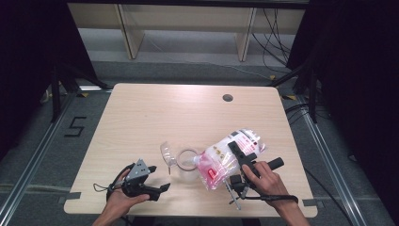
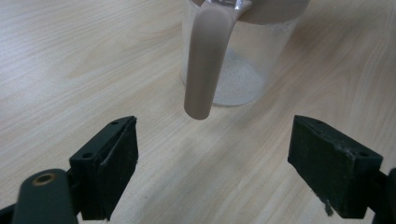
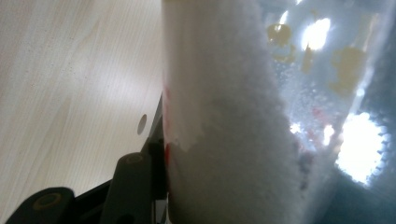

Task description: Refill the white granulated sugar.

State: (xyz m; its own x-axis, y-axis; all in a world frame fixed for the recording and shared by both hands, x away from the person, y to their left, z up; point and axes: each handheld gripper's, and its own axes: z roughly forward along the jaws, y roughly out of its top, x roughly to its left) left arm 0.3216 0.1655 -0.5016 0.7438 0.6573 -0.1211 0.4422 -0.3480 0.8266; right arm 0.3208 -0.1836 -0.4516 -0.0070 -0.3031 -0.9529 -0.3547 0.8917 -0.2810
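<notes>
Bag [image 1: 230,157]: clear plastic, red-and-white print, filled with white granules. Lies tilted near the front edge of the tabletop [image 1: 155,113], right of centre, its lower mouth end pointing left at the jug. Held this way, by judgement, so the granules run down into the jug. In the right gripper view the bag [image 3: 233,121] presses close against the lens; the print is blurred and unreadable.

Jug [image 1: 187,162]: clear plastic, upright, just left of the bag's mouth, which reaches its rim. A thin layer of white granules lies on its floor in the left gripper view [image 2: 233,74]. Its handle [image 2: 205,60] hangs toward the left gripper, and its top is cut off by the frame. A clear flap beside it, toward the left edge, is probably its lid [image 1: 167,153], though hard to make out.

Right gripper [image 1: 242,162]: jaws clamped on the bag's middle, tipping it. One jaw shows at the bag's side; the other is hidden behind the bag.

Left gripper [image 1: 157,181]: near the front-left corner, jaws spread wide and empty [image 2: 215,168], aimed at the handle but apart from it, probably ready to steady the jug.

Hole [image 1: 227,98]: round cable port near the far edge.
</notes>
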